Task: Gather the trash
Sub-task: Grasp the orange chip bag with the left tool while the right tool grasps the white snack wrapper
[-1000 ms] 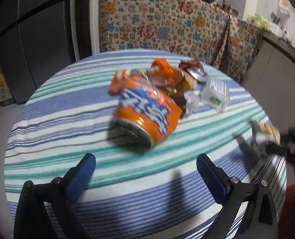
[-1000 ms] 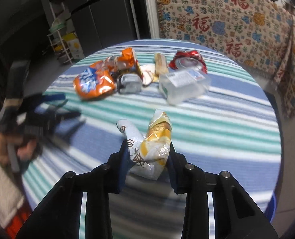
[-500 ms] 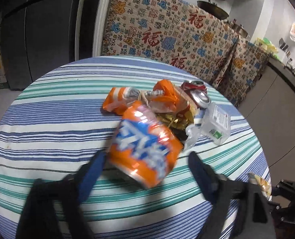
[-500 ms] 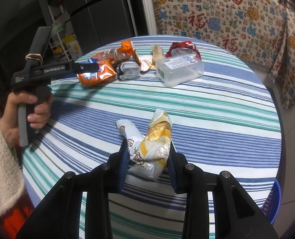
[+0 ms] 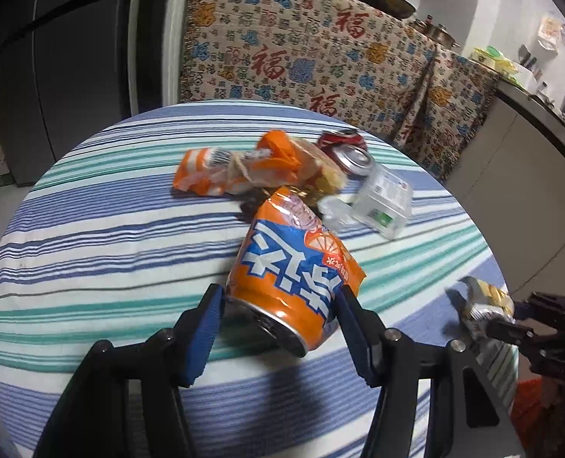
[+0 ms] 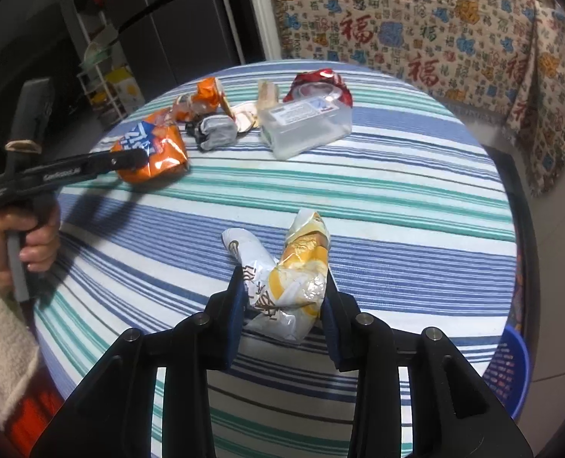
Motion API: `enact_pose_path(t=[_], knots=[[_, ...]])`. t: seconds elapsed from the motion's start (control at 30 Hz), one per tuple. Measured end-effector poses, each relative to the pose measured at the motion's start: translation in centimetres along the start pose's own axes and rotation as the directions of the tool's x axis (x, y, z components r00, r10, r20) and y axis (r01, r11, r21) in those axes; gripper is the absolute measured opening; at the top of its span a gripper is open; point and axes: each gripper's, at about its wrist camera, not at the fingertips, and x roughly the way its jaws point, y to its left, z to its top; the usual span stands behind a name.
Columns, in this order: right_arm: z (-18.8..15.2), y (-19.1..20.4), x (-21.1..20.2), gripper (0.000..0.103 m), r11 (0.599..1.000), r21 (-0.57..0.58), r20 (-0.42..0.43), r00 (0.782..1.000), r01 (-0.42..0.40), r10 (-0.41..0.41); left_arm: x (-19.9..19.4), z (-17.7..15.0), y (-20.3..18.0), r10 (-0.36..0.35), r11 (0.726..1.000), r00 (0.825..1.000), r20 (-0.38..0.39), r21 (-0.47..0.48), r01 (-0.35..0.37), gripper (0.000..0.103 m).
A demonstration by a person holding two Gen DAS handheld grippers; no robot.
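**Orange can and crumpled wrapper in the jaws, most of the trash not yet collected**

Blue-padded fingers [image 5: 206,328] of the left gripper [image 5: 276,324] are closing on the dented orange can [image 5: 294,278]; both pads already sit against its sides, and its far end looks to rest on the striped tablecloth [image 5: 91,236]. The right gripper [image 6: 282,305] has the white-and-yellow wrapper [image 6: 294,278] between its pads, which touch it on both sides while the jaws are easing open, so the pinch is loosening.

Beyond the can lies the rest of the heap: orange wrappers [image 5: 244,168], a crushed red can [image 5: 345,149], a clear plastic box [image 5: 383,202] and, in the right view, a grey scrap [image 6: 217,133]. All of these sit untouched, near the far side of the table.

A blue basket [image 6: 511,366] shows below the table edge beside the right gripper, probably the bin. Judged from this, two pieces are in hand and none visibly binned, so the job appears to be in its early part.
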Motion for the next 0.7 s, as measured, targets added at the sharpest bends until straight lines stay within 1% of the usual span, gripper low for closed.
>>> enact_pose_path(t=[0.03,0.1,0.23,0.3,0.33,0.37,0.43,0.57,0.7], knots=[[0.0,0.0,-0.1,0.044,1.000,0.000,-0.003,1.000,-0.006,0.006,-0.1,-0.1,-0.4,-0.004,1.000,1.000,-0.001,0.007,0.004,0.061],[0.1,-0.1,-0.3,0.045,1.000,-0.001,0.000,1.000,-0.008,0.008,-0.4,-0.3,-1.0,-0.018,1.000,1.000,-0.003,0.014,0.018,0.061],[0.3,0.0,-0.4,0.046,1.000,-0.014,0.003,1.000,0.002,-0.002,-0.4,-0.4,-1.9,-0.027,0.999,1.000,-0.008,0.024,0.028,0.061],[0.3,0.1,-0.2,0.053,1.000,-0.024,-0.004,1.000,0.007,-0.007,-0.2,-0.5,-2.1,-0.028,0.999,0.999,-0.015,0.022,0.029,0.061],[0.3,0.2,-0.1,0.052,0.999,-0.033,-0.007,1.000,0.016,-0.016,-0.1,-0.6,-2.2,-0.028,0.999,0.999,-0.019,0.020,0.028,0.061],[0.3,0.1,0.0,0.038,0.999,-0.033,-0.010,1.000,0.022,-0.023,-0.1,-0.6,-2.3,-0.029,0.999,0.999,-0.020,0.021,0.029,0.061],[0.5,-0.1,-0.4,0.031,1.000,-0.010,-0.001,1.000,0.028,-0.028,-0.2,-0.7,-2.6,-0.030,0.999,0.999,-0.020,0.024,0.031,0.061],[0.9,-0.6,-2.1,0.030,0.999,0.033,0.069,0.998,-0.015,0.013,-0.6,-1.0,-3.6,-0.042,0.998,0.999,-0.014,0.041,0.043,0.061],[0.8,-1.3,-2.2,0.031,0.998,0.058,0.067,0.998,-0.012,0.008,-0.6,-1.4,-5.2,-0.044,0.997,0.999,-0.019,0.067,0.045,0.061]])
